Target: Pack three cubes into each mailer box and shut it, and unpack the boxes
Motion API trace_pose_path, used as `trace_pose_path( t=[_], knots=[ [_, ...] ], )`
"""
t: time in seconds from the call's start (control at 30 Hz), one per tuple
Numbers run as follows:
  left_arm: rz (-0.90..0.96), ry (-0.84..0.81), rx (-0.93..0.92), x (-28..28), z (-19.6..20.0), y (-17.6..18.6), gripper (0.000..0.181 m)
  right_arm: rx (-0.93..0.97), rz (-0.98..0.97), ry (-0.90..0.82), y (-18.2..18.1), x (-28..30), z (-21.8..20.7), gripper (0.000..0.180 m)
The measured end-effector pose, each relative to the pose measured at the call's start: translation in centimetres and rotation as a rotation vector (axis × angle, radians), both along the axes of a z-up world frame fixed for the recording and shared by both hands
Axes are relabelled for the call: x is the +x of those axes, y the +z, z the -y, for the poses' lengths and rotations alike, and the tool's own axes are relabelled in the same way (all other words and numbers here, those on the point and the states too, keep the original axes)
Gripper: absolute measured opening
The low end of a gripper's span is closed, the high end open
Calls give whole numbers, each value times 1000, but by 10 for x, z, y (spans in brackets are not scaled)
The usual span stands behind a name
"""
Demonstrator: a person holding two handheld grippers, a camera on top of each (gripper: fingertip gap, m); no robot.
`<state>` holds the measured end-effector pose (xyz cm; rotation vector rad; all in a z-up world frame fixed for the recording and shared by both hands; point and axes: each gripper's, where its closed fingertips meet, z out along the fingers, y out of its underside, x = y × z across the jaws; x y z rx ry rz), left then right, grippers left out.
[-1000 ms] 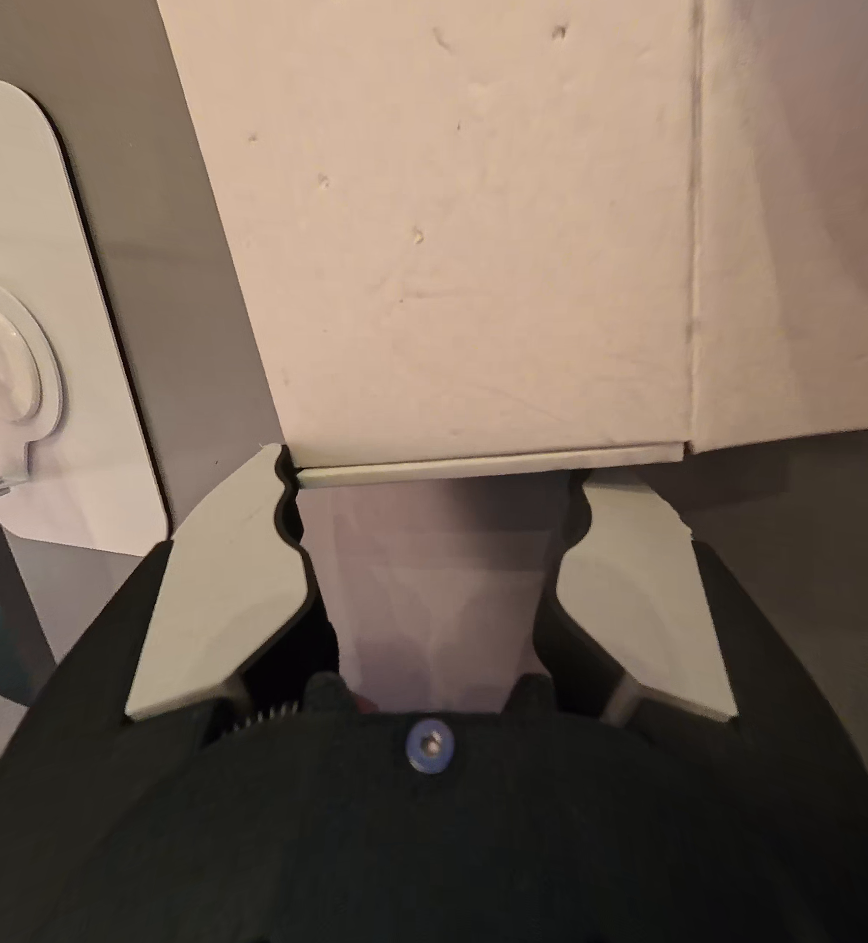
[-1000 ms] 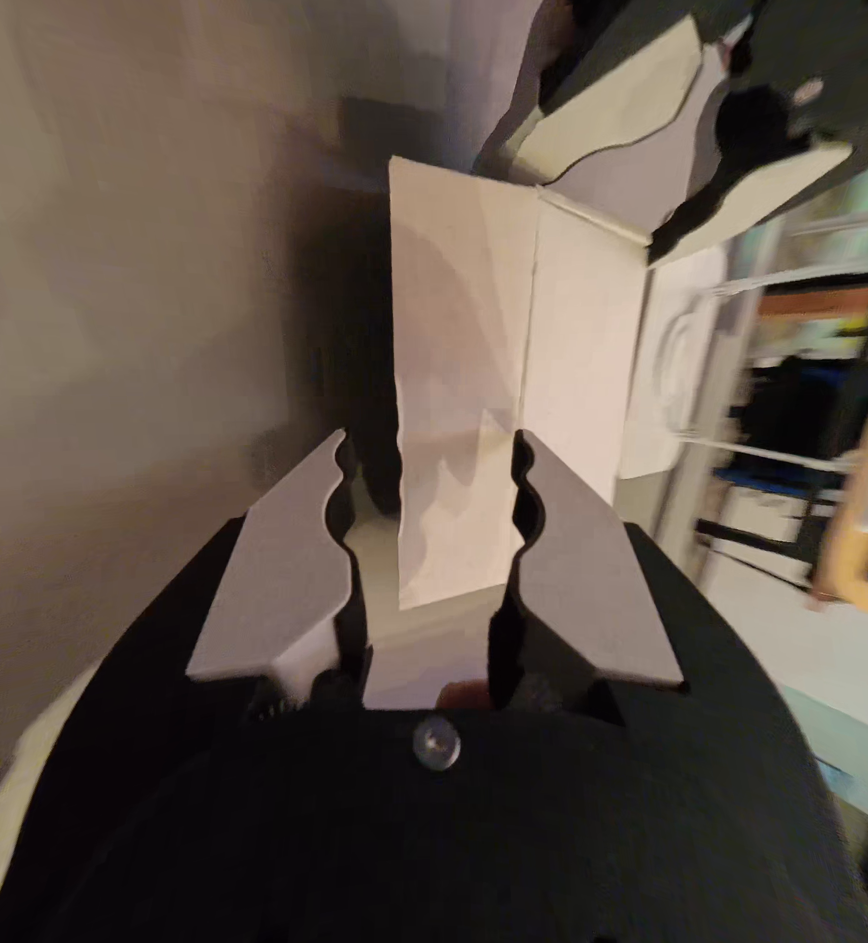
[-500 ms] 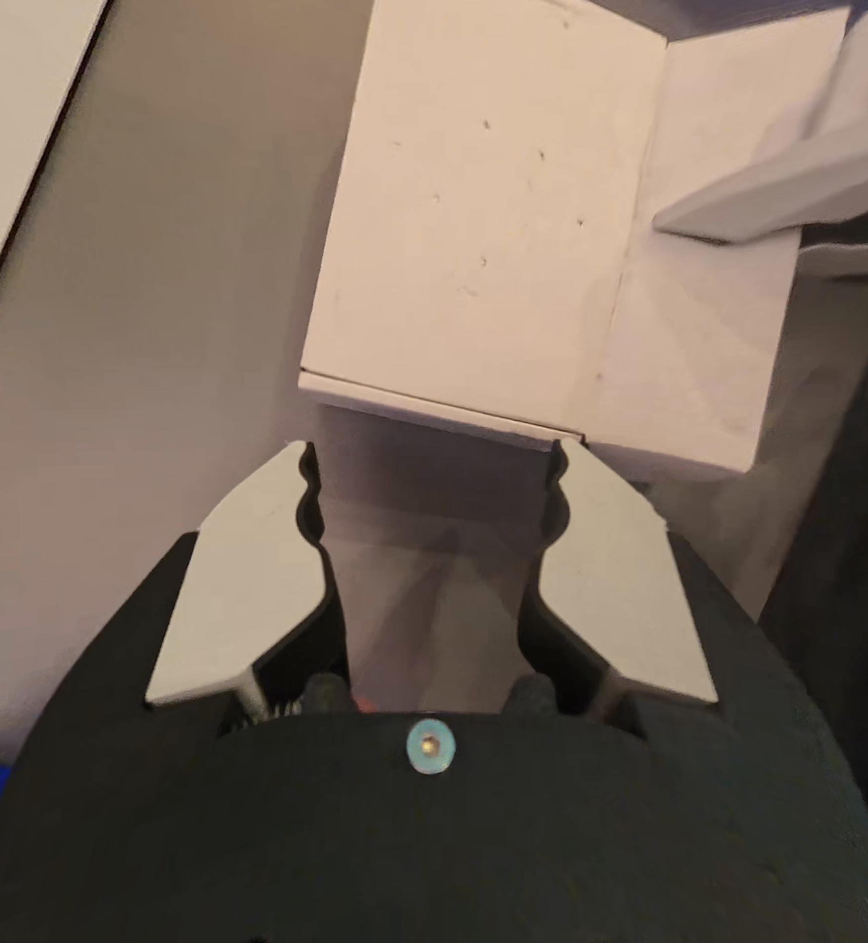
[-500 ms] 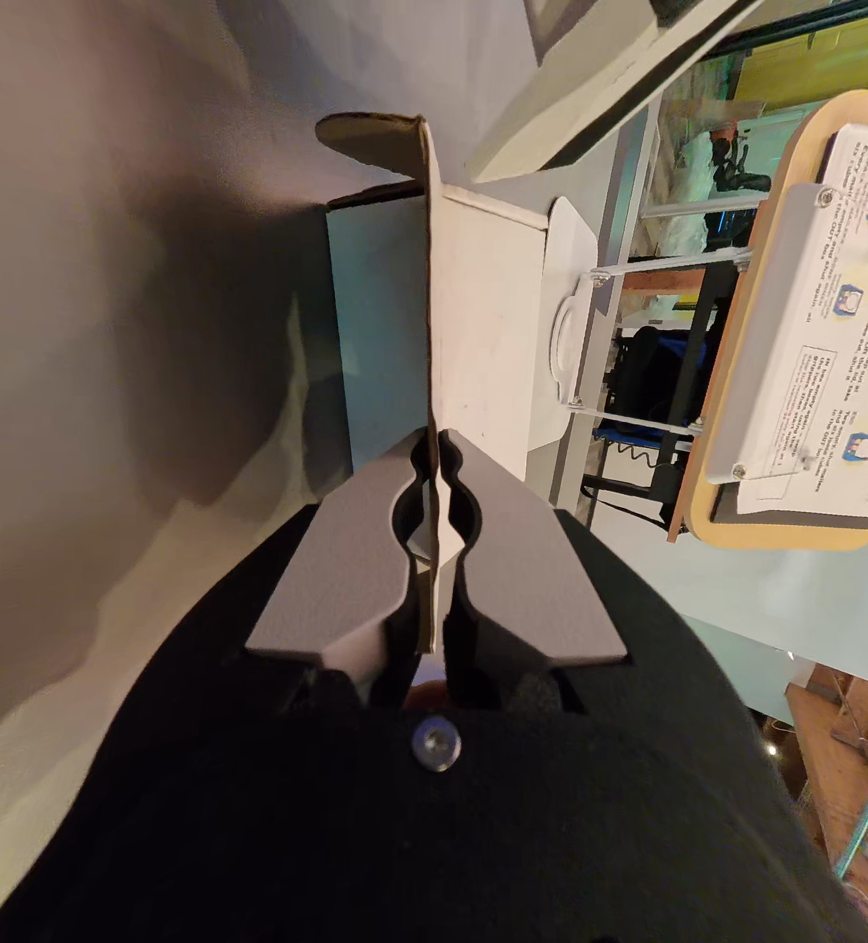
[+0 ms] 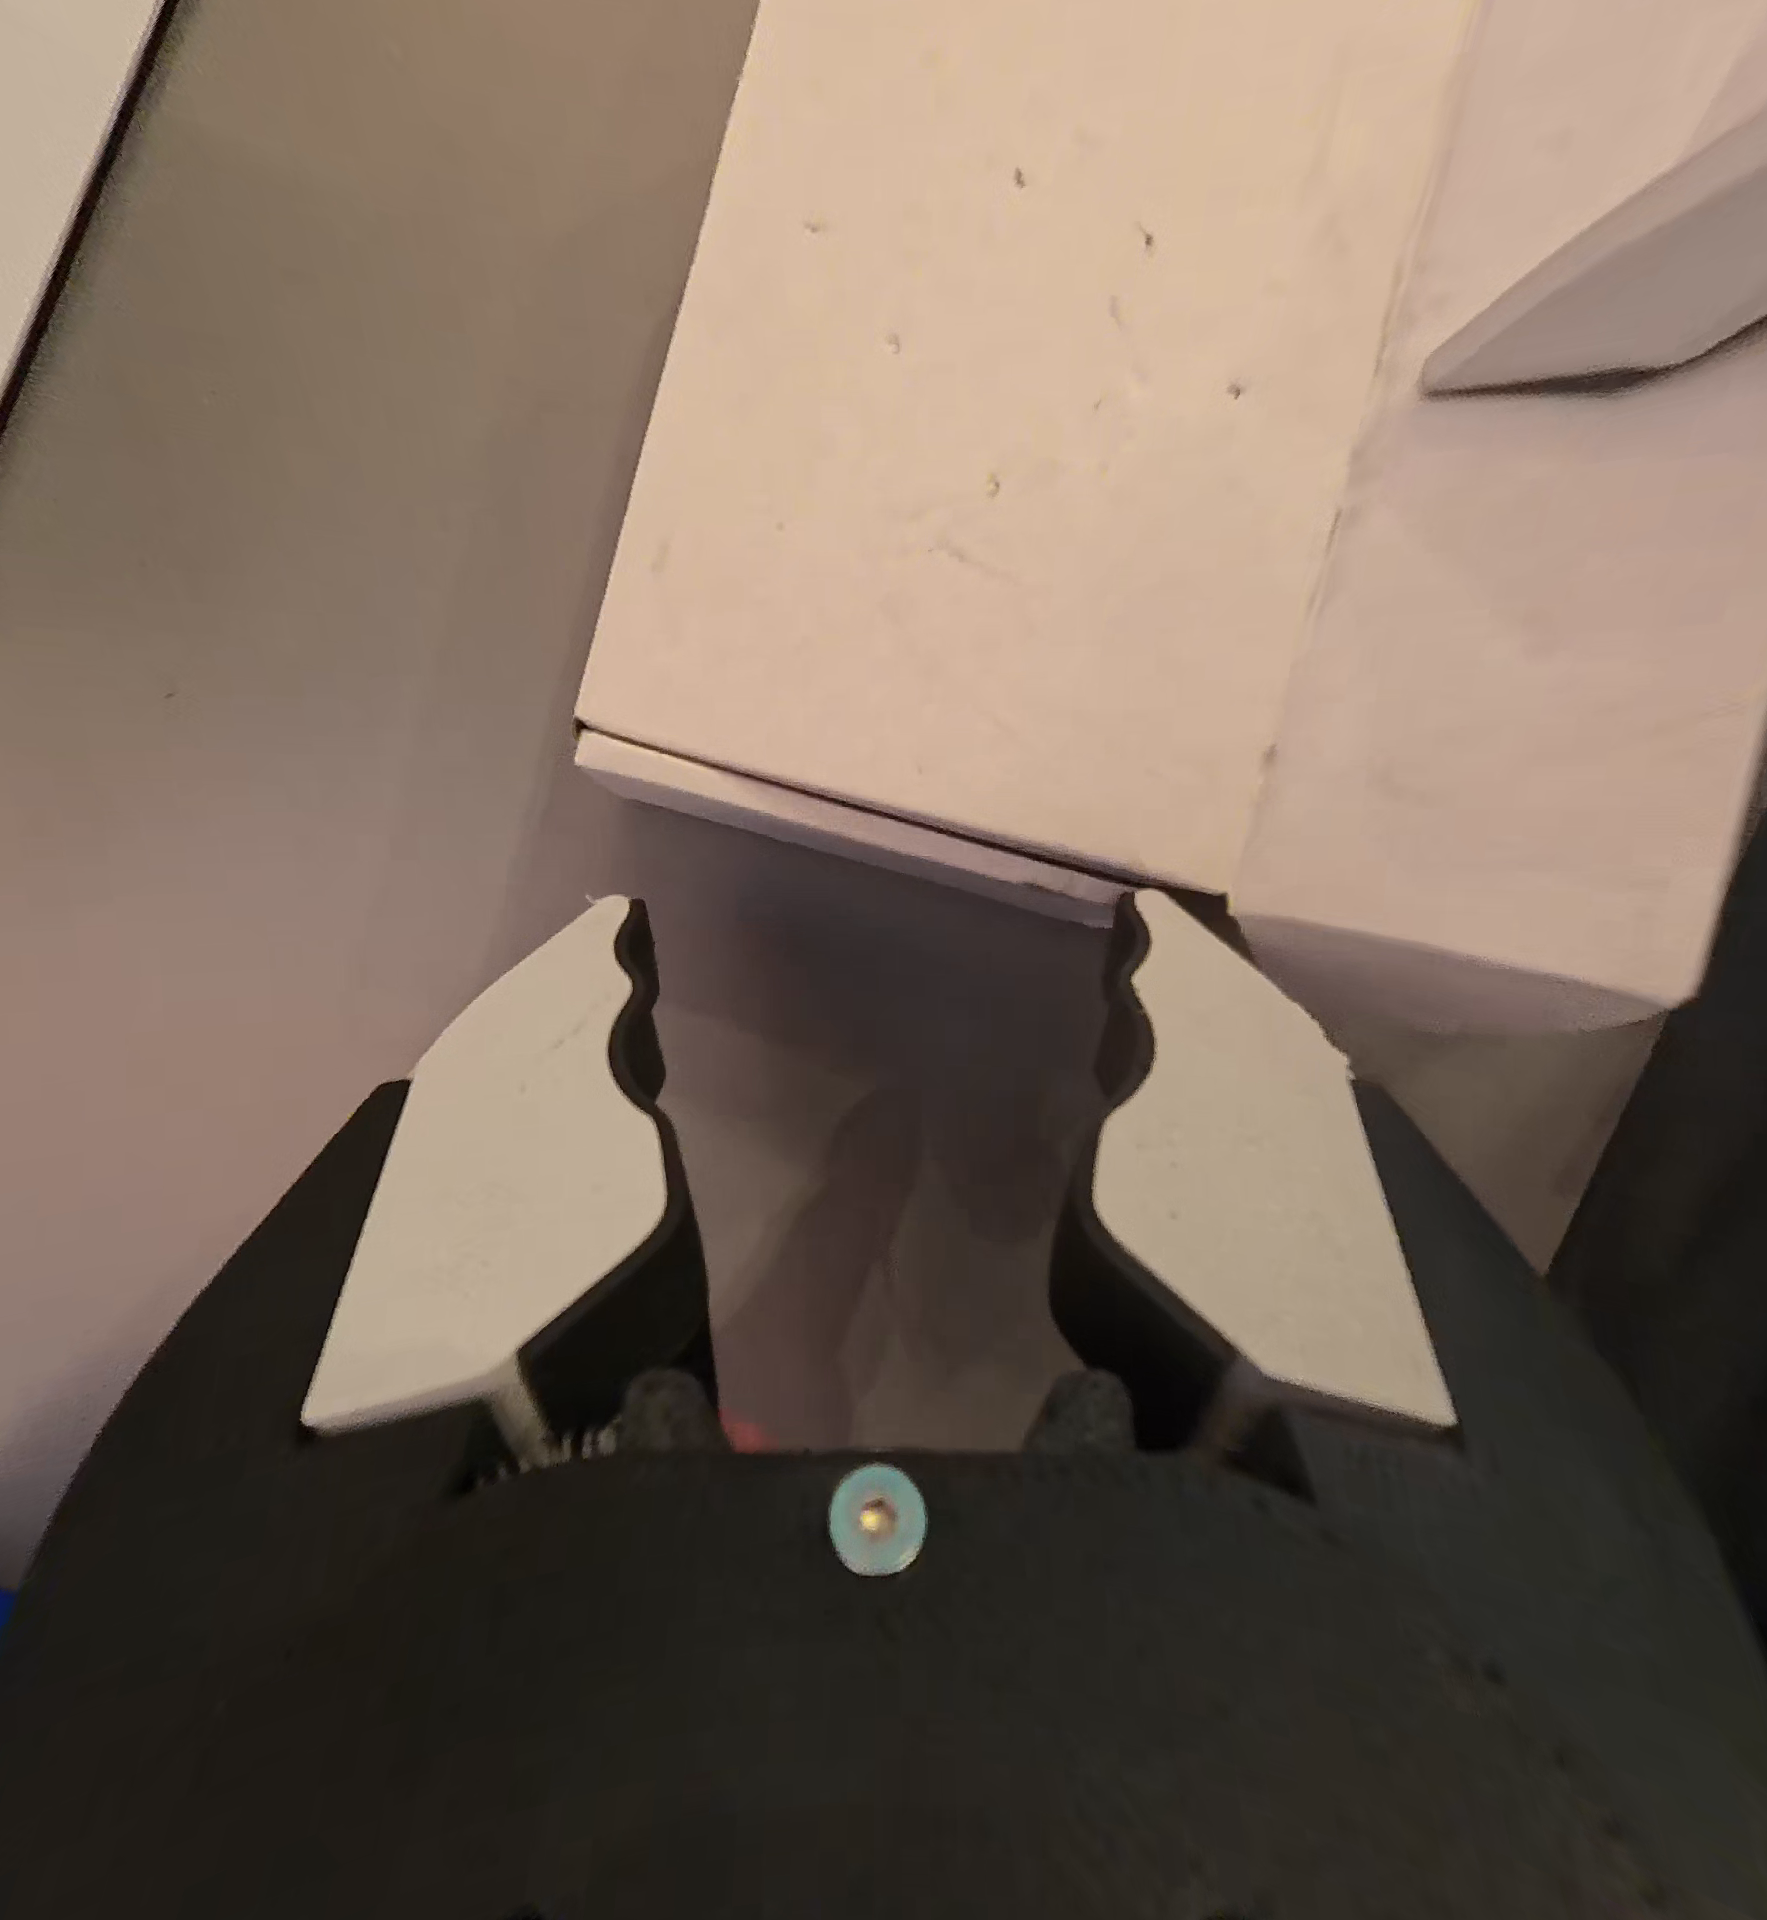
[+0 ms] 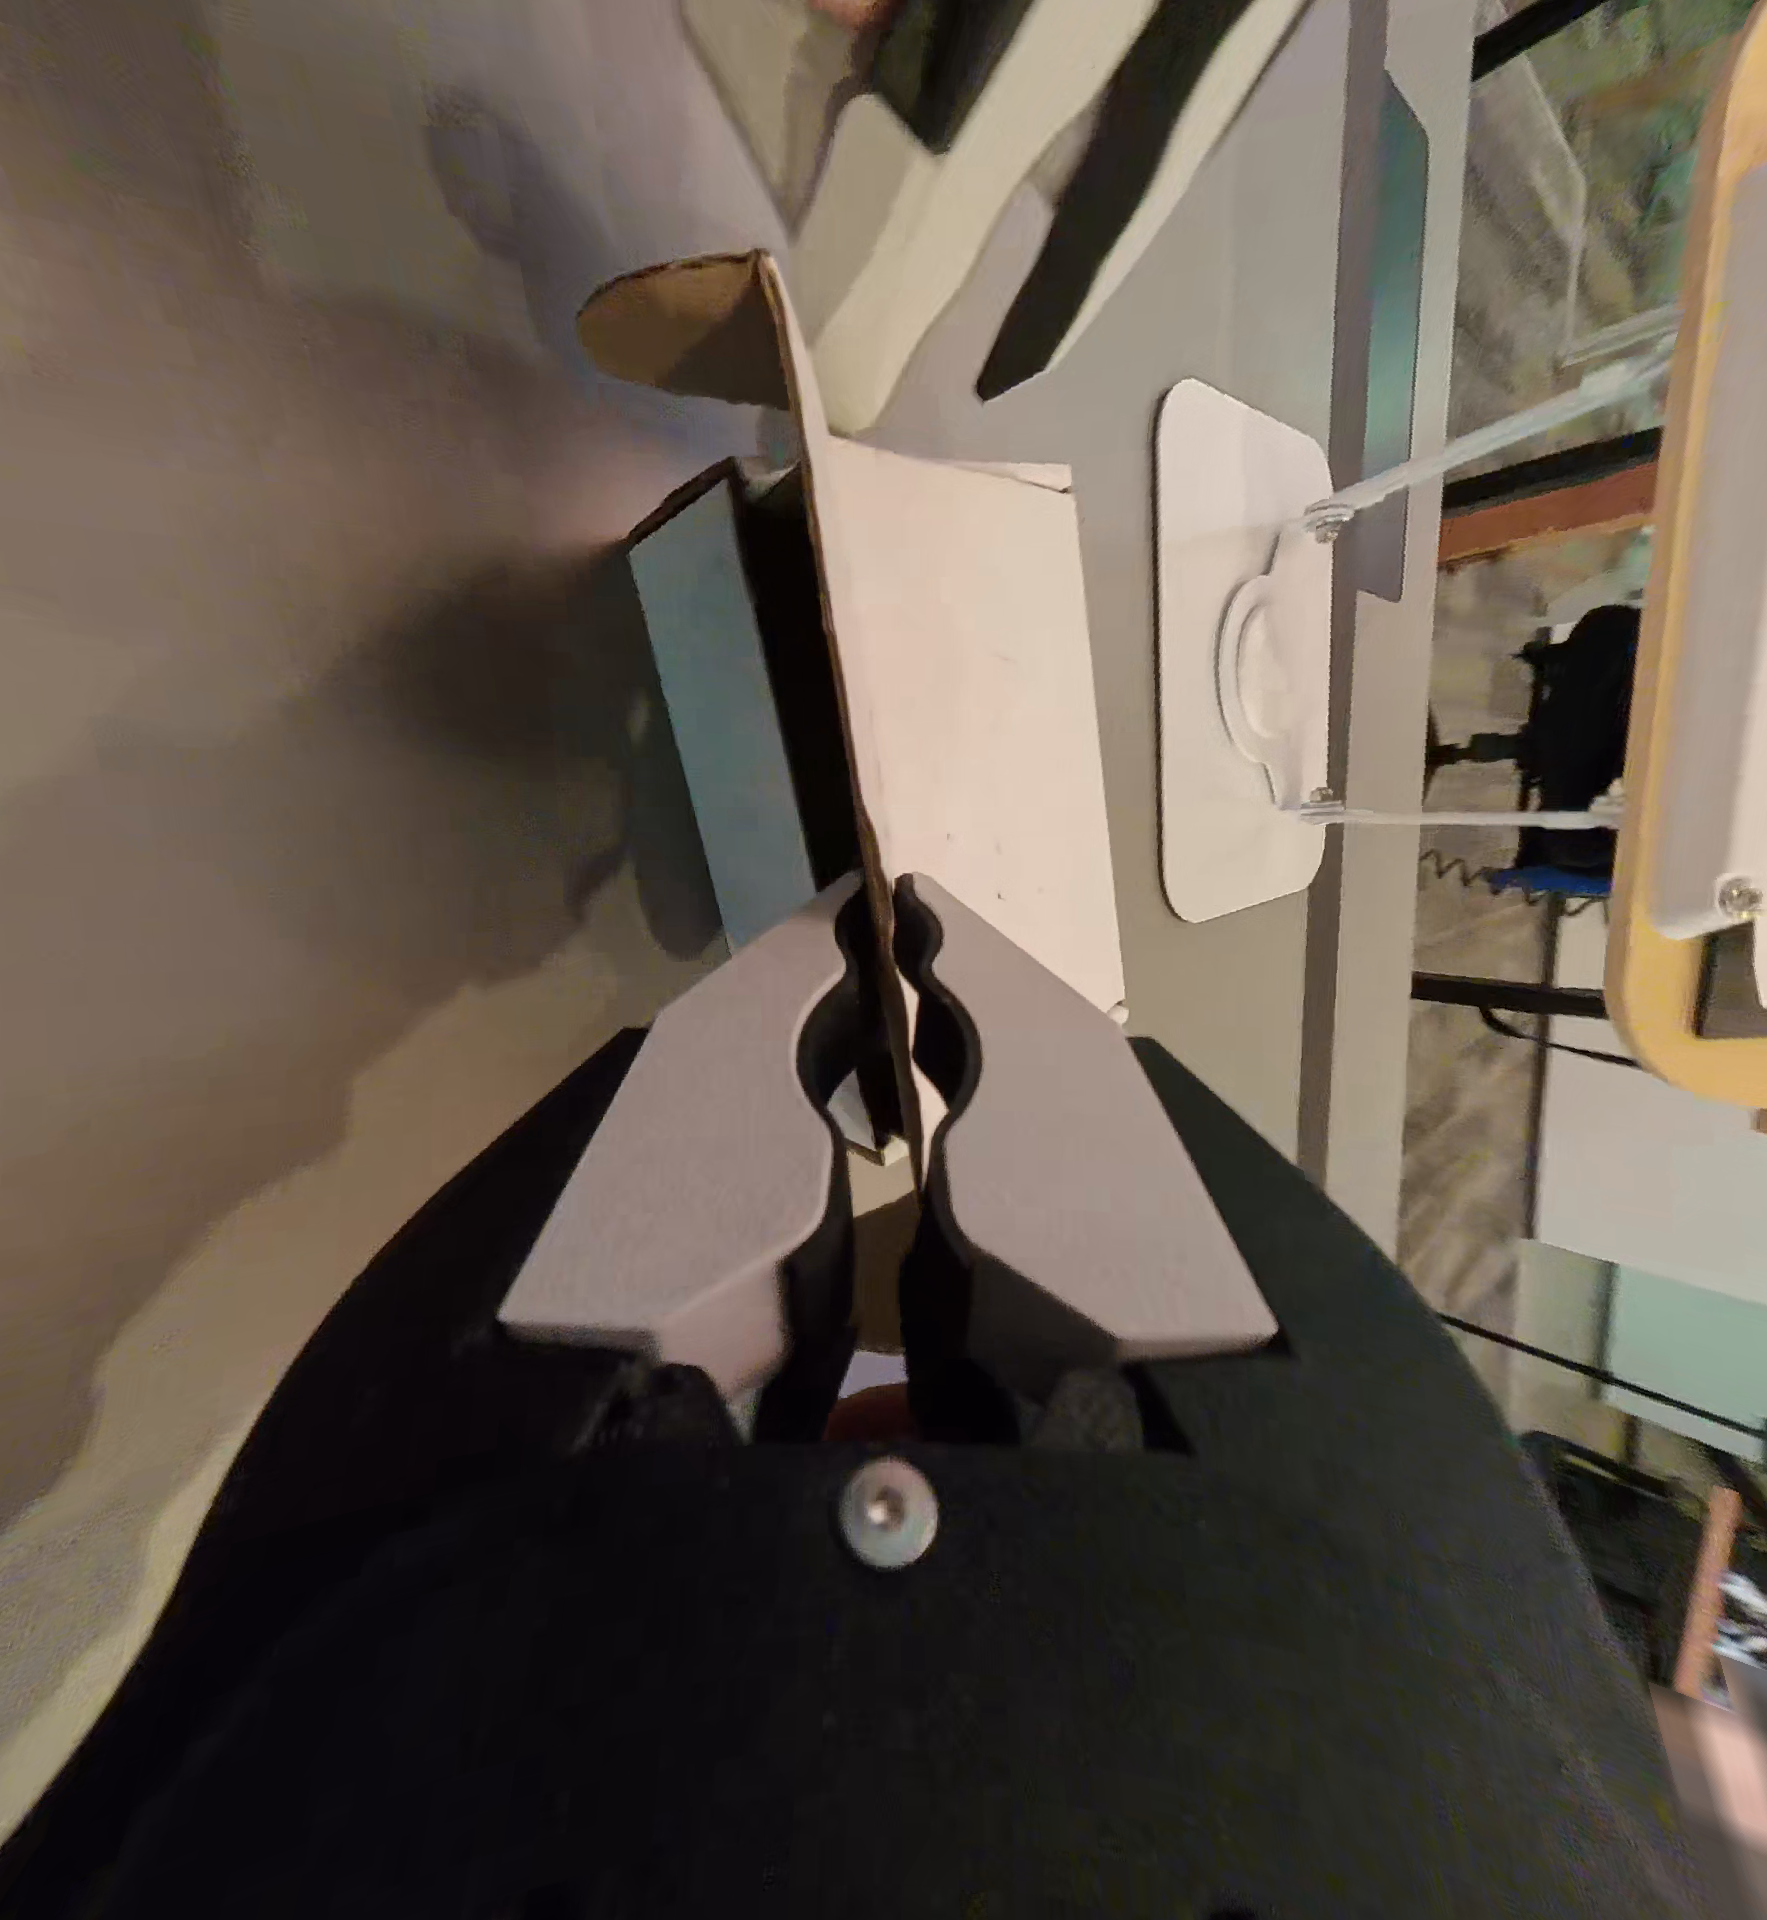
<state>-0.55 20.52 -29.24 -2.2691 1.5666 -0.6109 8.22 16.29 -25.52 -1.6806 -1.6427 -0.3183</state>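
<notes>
White mailer box (image 6: 962, 665) (lid seemingly ajar)

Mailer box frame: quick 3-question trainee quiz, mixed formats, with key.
1. True or false: the right tool is shut on the mailer box's flap.
2. The left tool is: A) shut on the mailer box; B) open, holding nothing; C) out of view.
3. Fill in: in the right wrist view, the flap's inner face is ___ cardboard, while the box's outside is white.

Key: 1 true; 2 B; 3 brown.
</notes>
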Motion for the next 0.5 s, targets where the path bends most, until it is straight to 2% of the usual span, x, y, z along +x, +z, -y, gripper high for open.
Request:
trace_pose_path(
  t=[0.23, 0.5],
  knots=[
    [-22, -46, 4, 5, -5, 1, 79, -72, -121, -69, 39, 0, -26, 0],
    [-37, -91, 2, 8, -8, 1, 76, 47, -104, -127, 80, 1, -88, 2]
  ],
)
